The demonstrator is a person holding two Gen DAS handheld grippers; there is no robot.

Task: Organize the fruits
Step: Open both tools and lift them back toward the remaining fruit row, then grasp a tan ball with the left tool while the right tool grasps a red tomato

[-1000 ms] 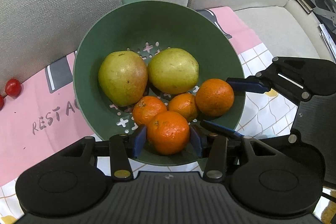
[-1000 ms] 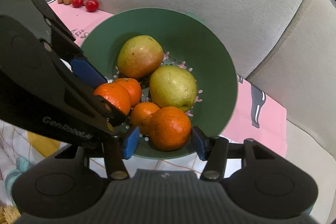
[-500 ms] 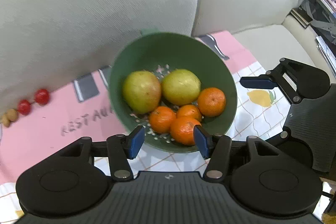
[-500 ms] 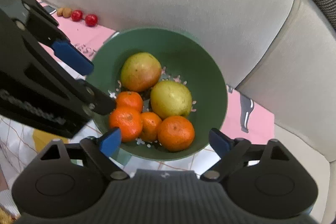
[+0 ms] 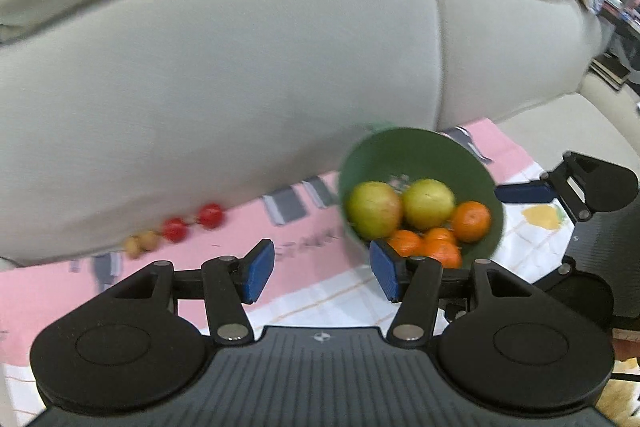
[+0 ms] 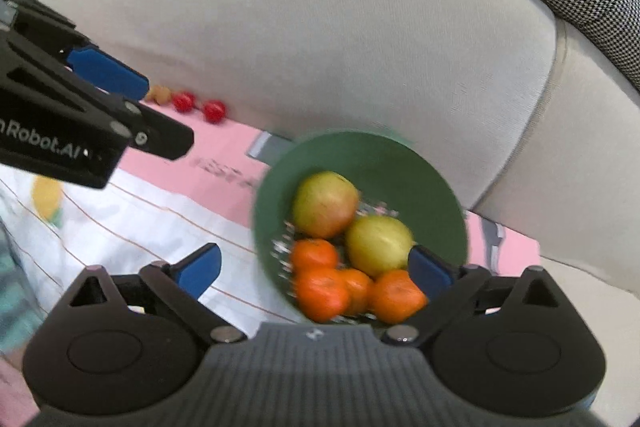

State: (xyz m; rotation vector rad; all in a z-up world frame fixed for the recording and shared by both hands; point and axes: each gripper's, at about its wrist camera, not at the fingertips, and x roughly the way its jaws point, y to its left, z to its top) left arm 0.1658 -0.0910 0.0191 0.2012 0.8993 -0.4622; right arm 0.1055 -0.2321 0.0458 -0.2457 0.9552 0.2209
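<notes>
Fruit is gathered in the green bowl point(image 6: 440, 195): two pears point(image 6: 325, 203) at the back and four oranges point(image 6: 320, 293) in front of them, touching one another in a tight cluster. The bowl stands on a patterned cloth point(image 6: 160, 219), over its pink border along the far edge, close against the sofa back point(image 6: 320, 27).

Your right gripper point(image 6: 316, 269) hangs above the near rim of the bowl; its jaws are spread nearly full and opening, with the oranges seen between them from above but neither pad touching one. Your left gripper point(image 5: 322, 269) is off to the left of the bowl over the cloth; its jaws are about half spread and opening, with only cloth between them. Both are empty.

By the look of it you are between picks, with the bowl filled and both tools clear of it. What remains loose is the row at the far left edge of the cloth, against the sofa: two small red fruits point(image 5: 210, 215) and two small tan ones point(image 5: 140, 243) just beside them. If those belong in the bowl, the left gripper is the nearer one. They are small and round, so you will need to narrow the jaws, come down squarely over one and close gently, or it will likely roll away along the cloth.
</notes>
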